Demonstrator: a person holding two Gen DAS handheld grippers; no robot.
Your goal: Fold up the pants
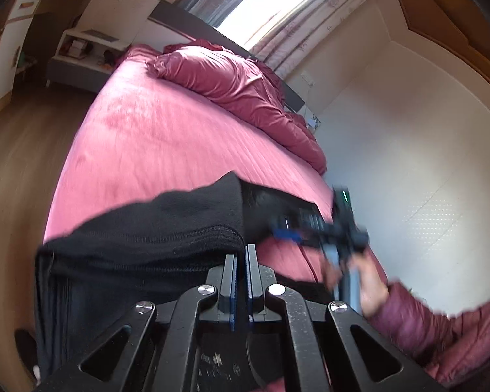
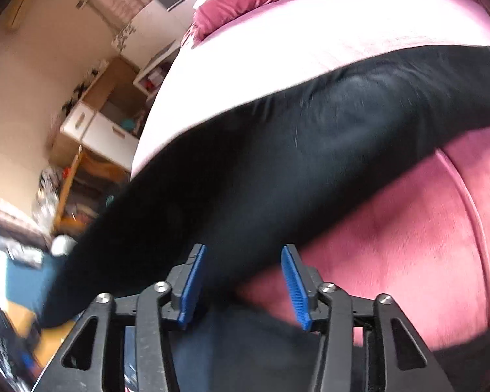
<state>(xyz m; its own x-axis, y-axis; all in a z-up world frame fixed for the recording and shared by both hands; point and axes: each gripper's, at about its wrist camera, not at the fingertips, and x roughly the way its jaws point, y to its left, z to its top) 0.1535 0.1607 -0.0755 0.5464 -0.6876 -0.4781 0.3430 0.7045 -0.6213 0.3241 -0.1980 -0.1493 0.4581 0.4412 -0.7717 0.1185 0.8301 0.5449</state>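
The left gripper (image 1: 241,261) was seen with its fingers drawn together, clamped on the edge of the black pants (image 1: 140,238). The stitched hem was pinched between the blue pads, and the fabric was draped away to the left of the fingers in the left wrist view, lifted above the pink bed (image 1: 153,137). Part of the cloth was hung down in folds at the lower left of that view.

The right gripper (image 2: 243,284) was shown with its jaws apart, the blue pads (image 2: 192,287) standing clear on either side of a gap. Black fabric was seen running between and beneath them, but the pads were not pressed on it. In the left wrist view the right gripper (image 1: 339,228) was blurred, held in a hand (image 1: 369,290) with a maroon quilted sleeve (image 1: 441,326), over the bed's near edge.

From the right wrist view the pants (image 2: 277,150) were stretched as a long dark band across the pink sheet, running from the right down to the lower left past the bed's edge. A crumpled maroon duvet (image 1: 238,85) was piled at the head of the bed, below a bright curtained window (image 1: 277,0). A white shelf unit (image 1: 85,49) was stood beside the bed on the wooden floor (image 1: 23,163).
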